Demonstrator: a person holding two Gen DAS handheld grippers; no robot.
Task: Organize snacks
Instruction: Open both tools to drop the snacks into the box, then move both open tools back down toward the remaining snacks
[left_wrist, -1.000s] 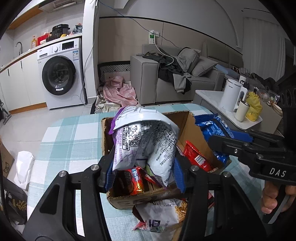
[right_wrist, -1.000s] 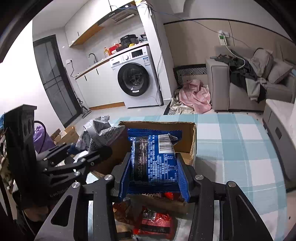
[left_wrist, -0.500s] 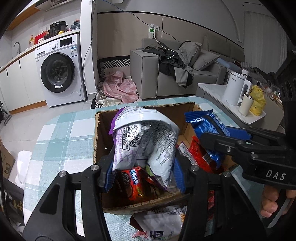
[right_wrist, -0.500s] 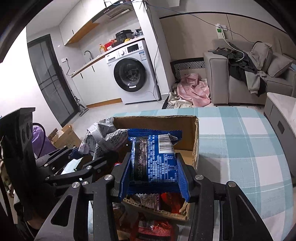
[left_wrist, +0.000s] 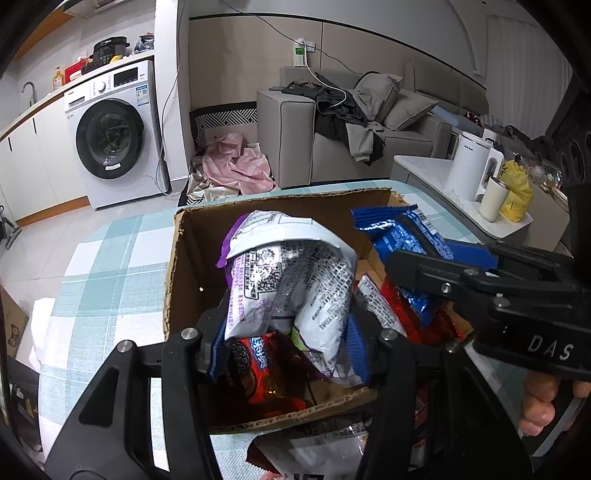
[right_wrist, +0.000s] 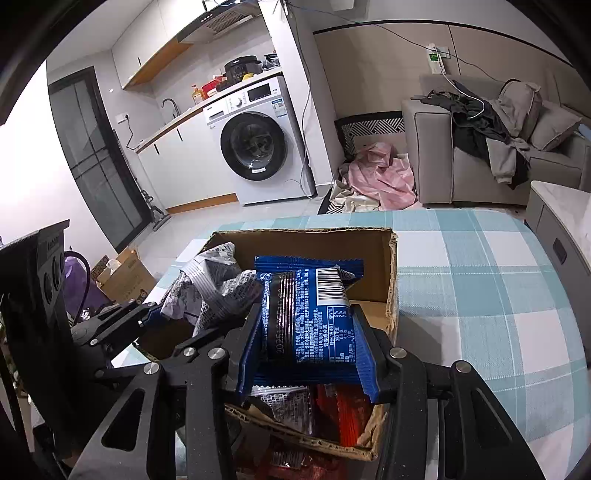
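My left gripper (left_wrist: 288, 343) is shut on a silver and purple snack bag (left_wrist: 291, 273) and holds it over the open cardboard box (left_wrist: 184, 258). My right gripper (right_wrist: 306, 350) is shut on a blue snack packet (right_wrist: 306, 317) and holds it over the same box (right_wrist: 373, 240). The right gripper also shows in the left wrist view (left_wrist: 480, 288) with the blue packet (left_wrist: 402, 232). The left gripper and its bag (right_wrist: 210, 284) show at the left of the right wrist view. Red snack packs (left_wrist: 258, 369) lie inside the box.
The box stands on a table with a teal checked cloth (right_wrist: 480, 277). Another snack bag (left_wrist: 317, 454) lies on the table in front of the box. A washing machine (left_wrist: 110, 140), a grey sofa (left_wrist: 332, 140) and a side table with a white kettle (left_wrist: 469, 166) stand beyond.
Both grippers have moved forward with their packets, from in front of the box to over its opening. The box now appears nearer and larger in both views.
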